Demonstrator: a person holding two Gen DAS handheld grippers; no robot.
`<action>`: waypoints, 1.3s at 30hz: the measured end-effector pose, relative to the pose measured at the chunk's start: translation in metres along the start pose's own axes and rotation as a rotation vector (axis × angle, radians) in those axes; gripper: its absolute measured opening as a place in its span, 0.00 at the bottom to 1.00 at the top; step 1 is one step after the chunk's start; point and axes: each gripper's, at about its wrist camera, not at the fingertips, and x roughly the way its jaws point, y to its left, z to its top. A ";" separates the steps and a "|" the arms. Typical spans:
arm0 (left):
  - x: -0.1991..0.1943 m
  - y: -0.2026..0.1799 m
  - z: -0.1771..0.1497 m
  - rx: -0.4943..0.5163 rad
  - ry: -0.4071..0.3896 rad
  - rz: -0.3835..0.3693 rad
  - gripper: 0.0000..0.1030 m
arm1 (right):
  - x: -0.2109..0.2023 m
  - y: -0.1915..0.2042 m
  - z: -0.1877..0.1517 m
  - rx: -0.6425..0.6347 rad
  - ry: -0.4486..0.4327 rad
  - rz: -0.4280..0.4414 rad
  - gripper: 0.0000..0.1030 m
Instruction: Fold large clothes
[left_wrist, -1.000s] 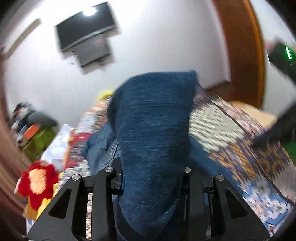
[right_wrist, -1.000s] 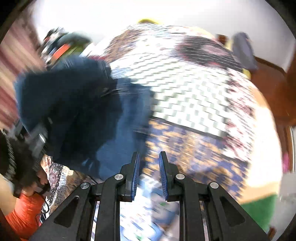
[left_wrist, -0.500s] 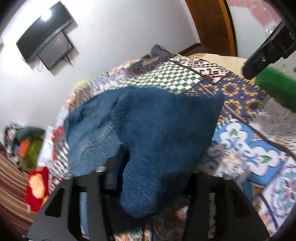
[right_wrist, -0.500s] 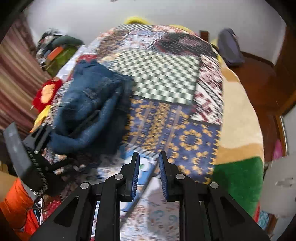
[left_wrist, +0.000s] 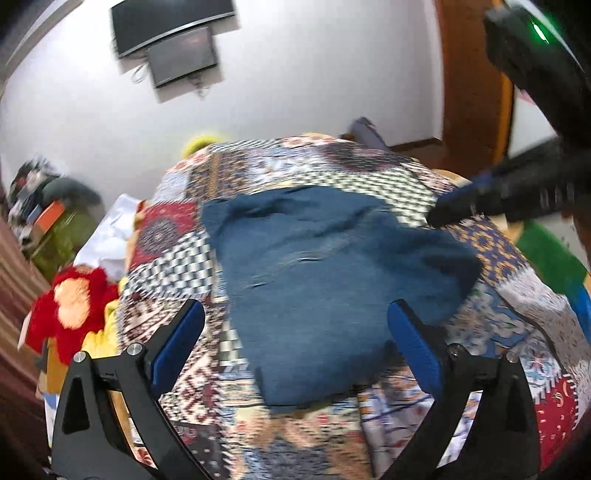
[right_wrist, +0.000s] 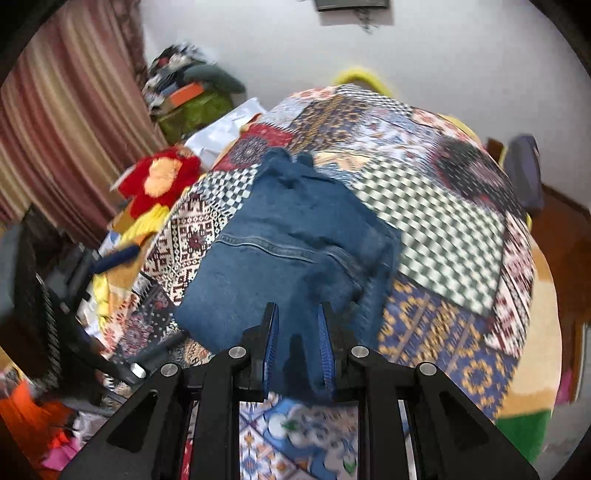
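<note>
Left gripper (left_wrist: 295, 325) is hovering with its blue-padded fingers spread wide apart and holding nothing, just above the near end of the folded blue jeans (left_wrist: 328, 280). Right gripper (right_wrist: 297, 343) is pinching its fingers on the near edge of the jeans (right_wrist: 295, 251), which are lying folded on the patchwork bedspread (right_wrist: 443, 221), toward the bed's left side, near a red plush toy (right_wrist: 159, 181).

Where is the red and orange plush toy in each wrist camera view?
Left wrist: the plush toy sits at the far left edge, beside the patchwork quilt.
Right wrist: the plush toy sits upper left, below the striped curtain.
Shared landmark: the folded jeans mid-quilt.
</note>
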 end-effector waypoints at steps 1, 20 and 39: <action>0.005 0.009 -0.002 -0.019 0.014 0.004 0.97 | 0.012 0.007 0.002 -0.030 0.018 -0.024 0.17; 0.071 0.051 -0.067 -0.257 0.271 -0.198 1.00 | 0.064 -0.086 -0.063 0.233 0.120 -0.098 0.97; 0.097 0.101 0.053 -0.223 0.119 -0.136 1.00 | 0.036 -0.070 0.043 0.195 -0.045 0.039 0.97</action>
